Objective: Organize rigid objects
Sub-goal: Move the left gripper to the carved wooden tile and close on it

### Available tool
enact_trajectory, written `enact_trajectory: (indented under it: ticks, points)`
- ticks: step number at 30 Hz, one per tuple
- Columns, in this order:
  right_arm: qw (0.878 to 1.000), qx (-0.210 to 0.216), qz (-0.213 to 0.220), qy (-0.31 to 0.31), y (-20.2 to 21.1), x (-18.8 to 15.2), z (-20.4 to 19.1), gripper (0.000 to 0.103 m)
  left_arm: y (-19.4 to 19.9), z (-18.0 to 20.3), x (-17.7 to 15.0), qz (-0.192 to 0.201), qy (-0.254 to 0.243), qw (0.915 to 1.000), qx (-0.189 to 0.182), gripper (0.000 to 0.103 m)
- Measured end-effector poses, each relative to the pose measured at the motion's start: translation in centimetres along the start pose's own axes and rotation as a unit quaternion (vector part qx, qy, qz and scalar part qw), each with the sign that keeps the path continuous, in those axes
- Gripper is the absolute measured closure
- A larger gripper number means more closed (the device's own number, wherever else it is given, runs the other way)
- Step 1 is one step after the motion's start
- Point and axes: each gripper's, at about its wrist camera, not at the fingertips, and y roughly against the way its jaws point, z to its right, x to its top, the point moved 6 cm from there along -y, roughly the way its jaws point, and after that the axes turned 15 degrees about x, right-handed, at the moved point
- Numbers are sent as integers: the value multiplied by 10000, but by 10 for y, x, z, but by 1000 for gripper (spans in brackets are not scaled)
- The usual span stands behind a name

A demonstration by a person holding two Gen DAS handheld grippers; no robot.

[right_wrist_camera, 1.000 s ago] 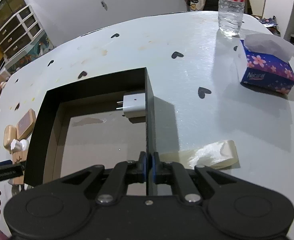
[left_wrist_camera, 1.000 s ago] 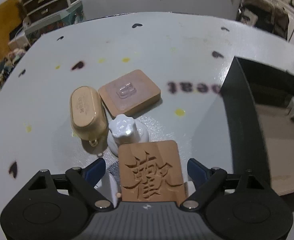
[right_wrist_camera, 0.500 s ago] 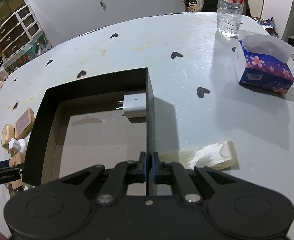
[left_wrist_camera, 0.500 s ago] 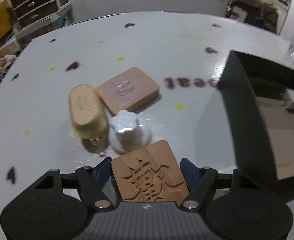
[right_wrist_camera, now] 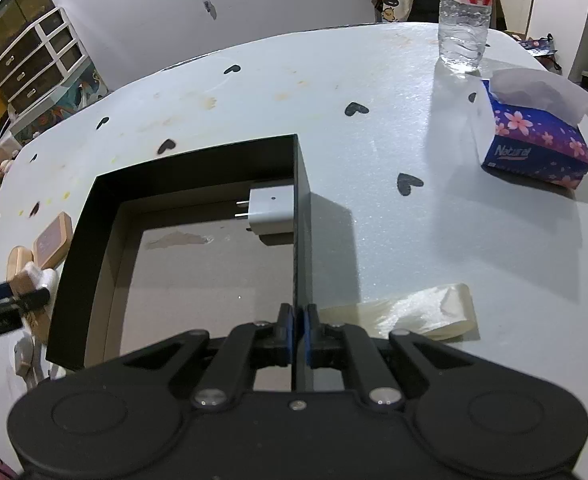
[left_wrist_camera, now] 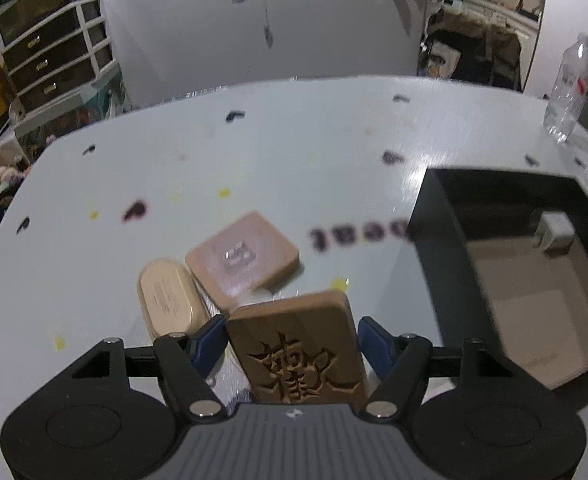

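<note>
Wooden block [left_wrist_camera: 302,354], carved with a character, sits clamped between the blue fingers of the left claw [left_wrist_camera: 292,338], tilted up off the tabletop [left_wrist_camera: 294,140], so the step in hand looks like carrying it over to the black box [left_wrist_camera: 434,264]. Left of the block and just beyond that claw lie a tan oval case [left_wrist_camera: 168,300] and a pink flat tile [left_wrist_camera: 242,260], touching or nearly so; a white piece behind the block is mostly hidden. The box stands to the right, near but apart, holding a white charger [right_wrist_camera: 272,212] in its far corner. Next the block likely needs swinging right, over the near wall, then lowering onto the bare floor before letting go. The right claw [right_wrist_camera: 299,334] is clenched on the box's right wall, apparently steadying it.
</note>
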Motion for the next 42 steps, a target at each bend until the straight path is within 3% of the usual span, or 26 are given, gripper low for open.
enact_trajectory:
  ticks: [5,10,14,19,25,32,37,42]
  points:
    - [10000,2,4,8,0,-1,0,97,-5,1,2,-2,120,9999,-30,34]
    - [10000,5,-2,8,0,0,0,97,-23,1,-5,-171,566,9982,-111,32]
    - [10000,-2,-6,17,0,0,-1,97,-21,-1,-13,-258,596,9979,-83,23]
    - [10000,-4,2,7,0,0,-1,97,-22,-5,-28,-692,719,9950,-46,23]
    - [10000,1,14,-15,1,-1,0,97,-23,-10,-35,-1223,1406,9824,102,23]
    - [10000,6,16,-15,1,-1,0,97,-30,-19,-37,-1801,2247,9574,194,24]
    - [10000,5,14,-13,1,0,0,97,-30,-18,-34,-1878,2461,9503,315,32]
    - [10000,6,17,-17,1,-1,0,97,-28,-17,-35,-1875,2522,9488,330,35]
